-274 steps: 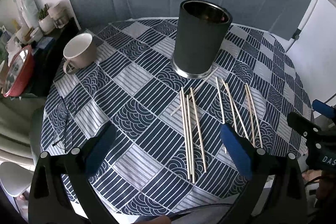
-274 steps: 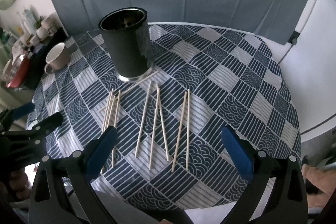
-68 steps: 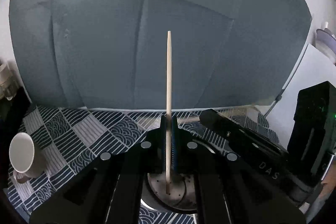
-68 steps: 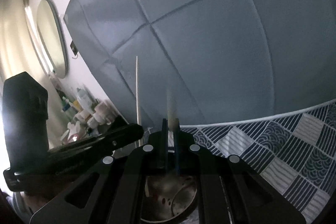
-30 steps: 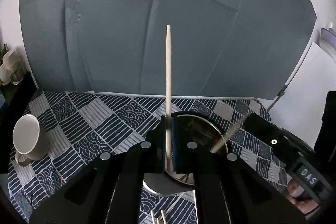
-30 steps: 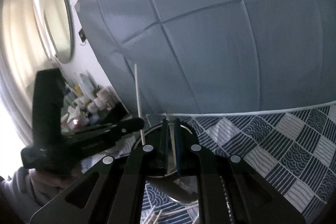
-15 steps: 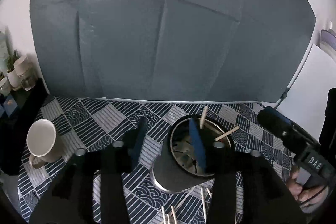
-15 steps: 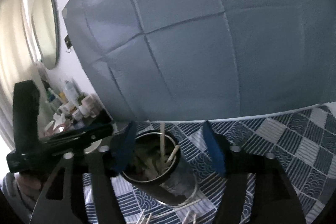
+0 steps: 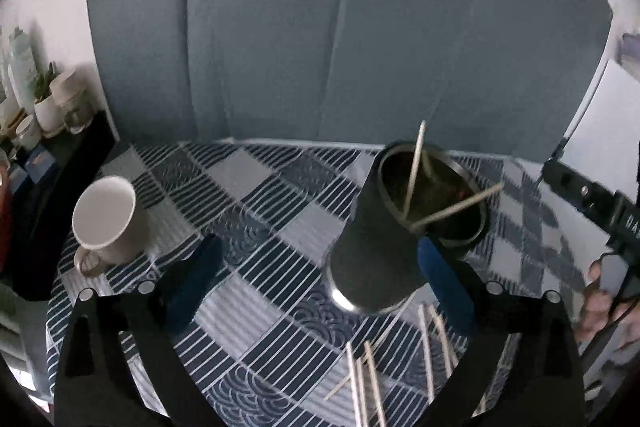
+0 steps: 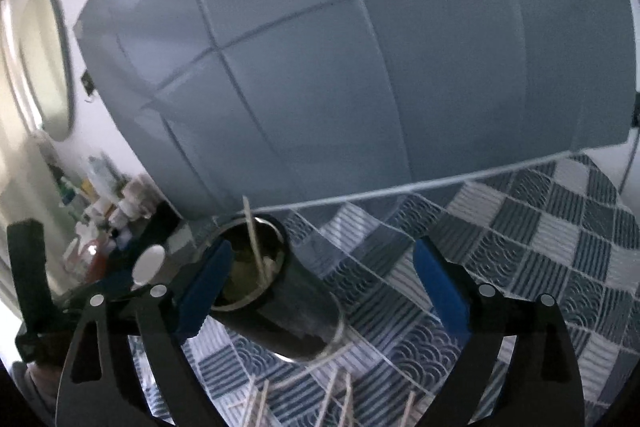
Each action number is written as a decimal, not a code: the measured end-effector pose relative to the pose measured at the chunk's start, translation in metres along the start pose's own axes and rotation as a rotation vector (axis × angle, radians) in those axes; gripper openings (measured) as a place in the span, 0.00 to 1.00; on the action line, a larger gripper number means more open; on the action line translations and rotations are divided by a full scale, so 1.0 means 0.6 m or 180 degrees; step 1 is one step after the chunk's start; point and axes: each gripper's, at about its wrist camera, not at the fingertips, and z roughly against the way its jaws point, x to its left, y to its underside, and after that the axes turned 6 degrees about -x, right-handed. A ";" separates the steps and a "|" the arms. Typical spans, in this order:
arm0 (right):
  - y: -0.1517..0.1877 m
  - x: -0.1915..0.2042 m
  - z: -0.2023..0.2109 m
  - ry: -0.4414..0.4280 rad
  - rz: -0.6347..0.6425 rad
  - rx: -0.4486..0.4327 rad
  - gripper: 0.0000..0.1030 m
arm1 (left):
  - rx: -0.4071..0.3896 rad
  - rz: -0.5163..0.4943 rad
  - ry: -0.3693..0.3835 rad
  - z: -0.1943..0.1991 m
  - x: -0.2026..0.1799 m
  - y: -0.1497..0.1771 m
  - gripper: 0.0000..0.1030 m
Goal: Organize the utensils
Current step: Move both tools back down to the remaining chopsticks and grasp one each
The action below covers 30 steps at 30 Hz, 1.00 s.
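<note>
Jaws of both grippers are held apart and empty above the bench (image 9: 256, 187); two sticks stand in the holder (image 9: 384, 243), the rest (image 9: 368, 379) lie below, long axes pointing toward the holder.

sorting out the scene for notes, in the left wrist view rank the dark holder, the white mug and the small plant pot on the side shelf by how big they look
1. Dark holder, clearly the largest.
2. White mug, markedly smaller.
3. Small plant pot, smallest as seen, though it sits farther from the camera, so its true size against the mug is unsure.
</note>
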 end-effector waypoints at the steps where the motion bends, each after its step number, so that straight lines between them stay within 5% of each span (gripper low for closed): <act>1: 0.004 -0.003 -0.001 0.0035 -0.0001 0.0021 0.85 | 0.0057 0.0018 -0.0021 -0.006 0.003 0.008 0.93; 12: 0.095 -0.056 -0.026 0.0440 0.0025 0.0493 0.85 | 0.0640 0.0213 -0.0050 -0.053 0.021 0.094 0.94; 30: 0.233 -0.092 -0.038 0.0617 0.0067 0.1189 0.85 | 0.1347 -0.0057 -0.0131 -0.097 -0.004 0.231 0.94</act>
